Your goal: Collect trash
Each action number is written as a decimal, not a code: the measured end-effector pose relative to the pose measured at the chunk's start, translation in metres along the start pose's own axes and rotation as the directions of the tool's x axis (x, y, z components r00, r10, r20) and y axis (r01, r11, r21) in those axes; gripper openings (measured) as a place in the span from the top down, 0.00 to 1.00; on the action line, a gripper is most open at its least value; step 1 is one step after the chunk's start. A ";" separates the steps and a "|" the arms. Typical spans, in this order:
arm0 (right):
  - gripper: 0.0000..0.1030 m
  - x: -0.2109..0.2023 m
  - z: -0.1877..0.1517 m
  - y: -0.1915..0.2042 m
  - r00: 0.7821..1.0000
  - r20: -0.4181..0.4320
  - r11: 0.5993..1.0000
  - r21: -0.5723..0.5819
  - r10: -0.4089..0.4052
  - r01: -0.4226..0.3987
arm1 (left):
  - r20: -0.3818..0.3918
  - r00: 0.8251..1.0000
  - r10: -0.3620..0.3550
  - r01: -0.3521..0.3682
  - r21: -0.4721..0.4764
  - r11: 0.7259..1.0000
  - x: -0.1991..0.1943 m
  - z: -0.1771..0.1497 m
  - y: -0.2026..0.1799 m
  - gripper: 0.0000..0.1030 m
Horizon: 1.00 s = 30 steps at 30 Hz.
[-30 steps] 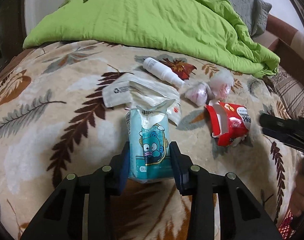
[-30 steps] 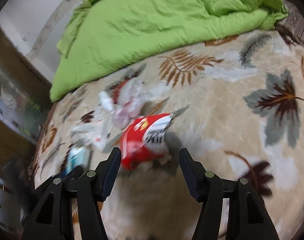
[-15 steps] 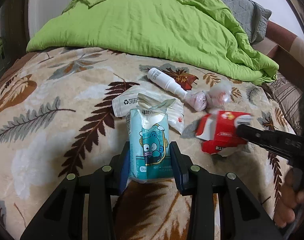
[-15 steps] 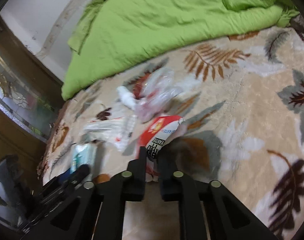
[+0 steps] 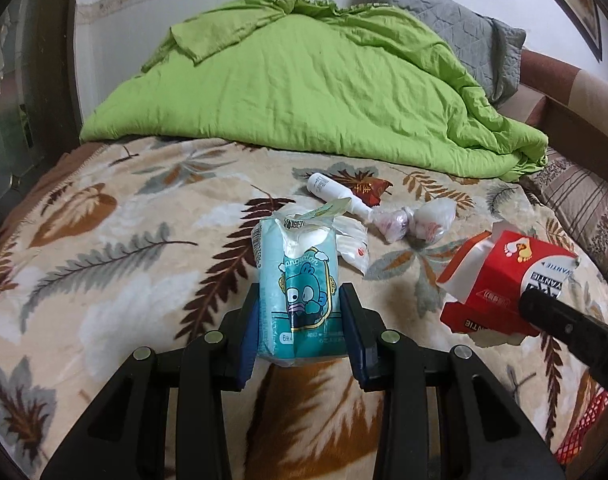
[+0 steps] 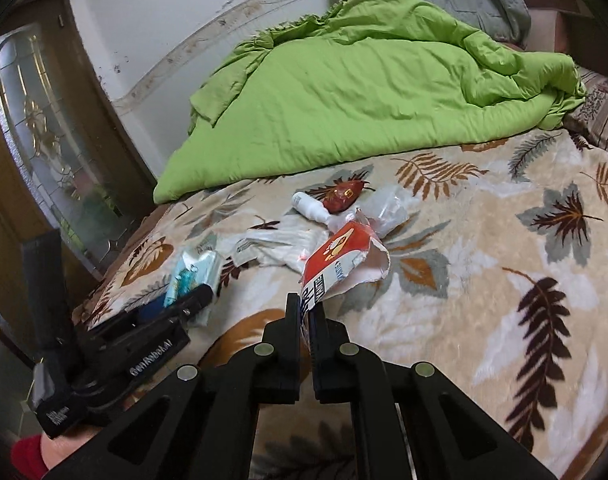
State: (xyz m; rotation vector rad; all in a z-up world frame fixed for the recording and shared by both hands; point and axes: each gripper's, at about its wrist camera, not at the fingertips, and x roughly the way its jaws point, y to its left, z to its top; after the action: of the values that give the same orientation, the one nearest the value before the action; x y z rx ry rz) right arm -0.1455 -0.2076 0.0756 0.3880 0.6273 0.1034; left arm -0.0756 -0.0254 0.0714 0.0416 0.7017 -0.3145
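Two grippers are each clamped on a piece of trash above a leaf-patterned blanket (image 5: 116, 248). The left gripper (image 5: 300, 320) has its blue-padded fingers (image 5: 250, 332) narrowed against the sides of a teal tissue pack (image 5: 298, 284), which stands upright between them with its torn top open and a cartoon face toward the camera. The right gripper (image 6: 305, 316) has its fingers pressed nearly together, pinching the lower edge of a torn red carton (image 6: 339, 258); the carton tilts up and away from the fingertips, clear of the blanket as far as the left wrist view shows, where it hangs at the right with the dark finger across its corner. More trash lies on the blanket beyond both held items: a white tube (image 5: 335, 194) lying on its side, a red wrapper (image 5: 367, 192) just behind it, a flat white packet (image 5: 353, 242) partly hidden behind the pack, and two knotted clear bags (image 5: 417, 220) touching each other near the tube's tip. A rumpled green duvet (image 5: 304, 88) is heaped across the far end of the bed, with a grey pillow (image 5: 467, 28) behind it. In the right wrist view, a red sleeve (image 6: 26, 456) shows at the lower left below the left gripper's handle.
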 end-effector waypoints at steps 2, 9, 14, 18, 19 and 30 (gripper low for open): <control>0.96 -0.007 -0.006 0.004 1.000 0.006 1.000 -0.007 0.001 -0.001 | 0.005 1.000 -0.005 0.005 0.000 1.000 -0.013 -0.006 0.002 0.65; 0.96 -0.025 -0.021 0.015 1.000 0.022 0.999 -0.035 0.010 -0.010 | 0.011 1.000 -0.008 0.008 0.028 1.000 -0.046 -0.032 -0.001 0.65; 0.96 -0.025 -0.026 0.018 1.000 0.016 0.999 -0.046 0.011 -0.010 | 0.007 1.000 0.005 -0.005 0.011 1.000 -0.044 -0.038 -0.001 0.65; 0.96 -0.022 -0.028 0.018 1.000 0.006 0.999 -0.044 0.009 -0.009 | -0.003 1.000 0.026 -0.026 0.005 1.000 -0.035 -0.039 0.001 0.65; 0.96 -0.021 -0.028 0.017 1.000 0.003 0.999 -0.040 0.009 -0.009 | -0.004 1.000 0.029 -0.029 0.006 1.000 -0.033 -0.039 0.001 0.65; 0.96 -0.019 -0.026 0.016 1.000 -0.002 0.999 -0.039 0.009 -0.009 | 0.005 0.999 0.050 -0.050 0.039 0.998 -0.031 -0.041 -0.005 0.65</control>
State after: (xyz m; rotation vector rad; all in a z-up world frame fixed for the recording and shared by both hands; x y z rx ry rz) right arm -0.1759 -0.1882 0.0730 0.3532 0.6241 0.1245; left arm -0.1247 -0.0160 0.0602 0.0960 0.6892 -0.2802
